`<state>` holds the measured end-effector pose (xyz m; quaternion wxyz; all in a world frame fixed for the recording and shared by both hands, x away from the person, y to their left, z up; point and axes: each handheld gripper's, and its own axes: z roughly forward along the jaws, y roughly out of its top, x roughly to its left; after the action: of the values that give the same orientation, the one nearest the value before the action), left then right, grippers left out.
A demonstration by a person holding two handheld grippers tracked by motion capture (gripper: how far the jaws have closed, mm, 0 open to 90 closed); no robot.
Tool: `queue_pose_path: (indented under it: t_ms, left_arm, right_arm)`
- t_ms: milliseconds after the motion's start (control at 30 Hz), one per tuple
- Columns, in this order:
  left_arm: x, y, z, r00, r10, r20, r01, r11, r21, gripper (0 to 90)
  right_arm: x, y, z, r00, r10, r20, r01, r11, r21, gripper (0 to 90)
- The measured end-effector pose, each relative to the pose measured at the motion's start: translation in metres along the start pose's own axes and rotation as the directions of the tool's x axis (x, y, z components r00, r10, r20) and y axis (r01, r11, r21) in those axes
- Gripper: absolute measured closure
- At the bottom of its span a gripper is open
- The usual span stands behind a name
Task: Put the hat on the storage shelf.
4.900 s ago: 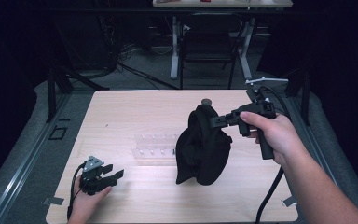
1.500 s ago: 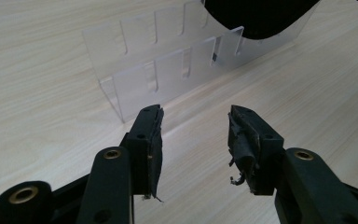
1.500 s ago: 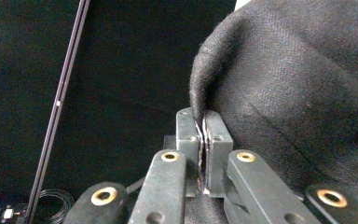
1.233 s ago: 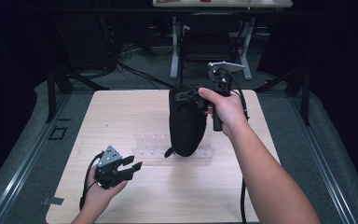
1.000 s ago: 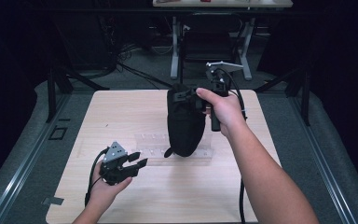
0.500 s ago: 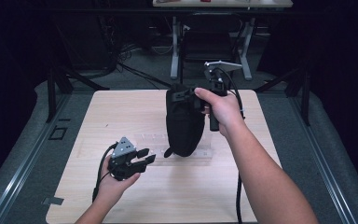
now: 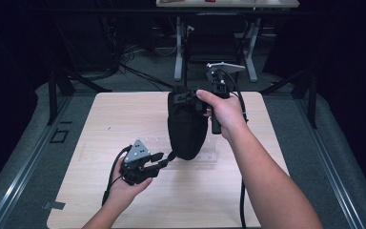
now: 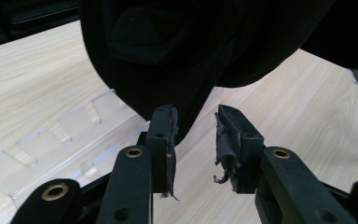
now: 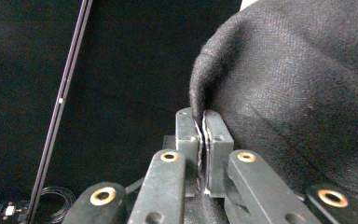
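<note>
A black fabric piece (image 7: 187,125) hangs in a long bunch over the middle of the table. My right gripper (image 7: 189,95) holds it by the top edge. In the right gripper view the jaws (image 9: 200,122) are shut on a fold of the fabric (image 9: 298,93). My left gripper (image 7: 163,160) sits low at the front left and points at the fabric's bottom end. In the left gripper view its jaws (image 8: 196,135) have just been closing. The lowest tip of the fabric (image 8: 186,116) dips between the two worn pads (image 8: 164,135), with a gap still showing on both sides.
A clear plastic rack (image 7: 159,144) with several slots lies flat on the wooden table (image 7: 100,119) under the fabric; it also appears as the clear rack (image 8: 51,140) in the left gripper view. Cables trail from both grippers. Dark floor and table legs lie beyond the far edge.
My left gripper has moved right and slightly up to the fabric's bottom end, its jaws narrowing. The right hand and fabric shifted left earlier and have held still over the last second.
</note>
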<state>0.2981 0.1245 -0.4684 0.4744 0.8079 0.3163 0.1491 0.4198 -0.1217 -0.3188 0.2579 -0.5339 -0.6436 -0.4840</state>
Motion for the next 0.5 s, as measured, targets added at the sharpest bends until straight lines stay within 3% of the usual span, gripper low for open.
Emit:
queue_pose_path:
  t_ms: [500]
  left_arm:
    - [-0.0053, 0.0079, 0.0109, 0.9989, 0.034, -0.031, -0.034, 0.9993, 0.018, 81.0]
  right_arm:
    - [0.0008, -0.0004, 0.0018, 1.0, 0.0, -0.003, 0.0, 1.0, -0.006, 86.4]
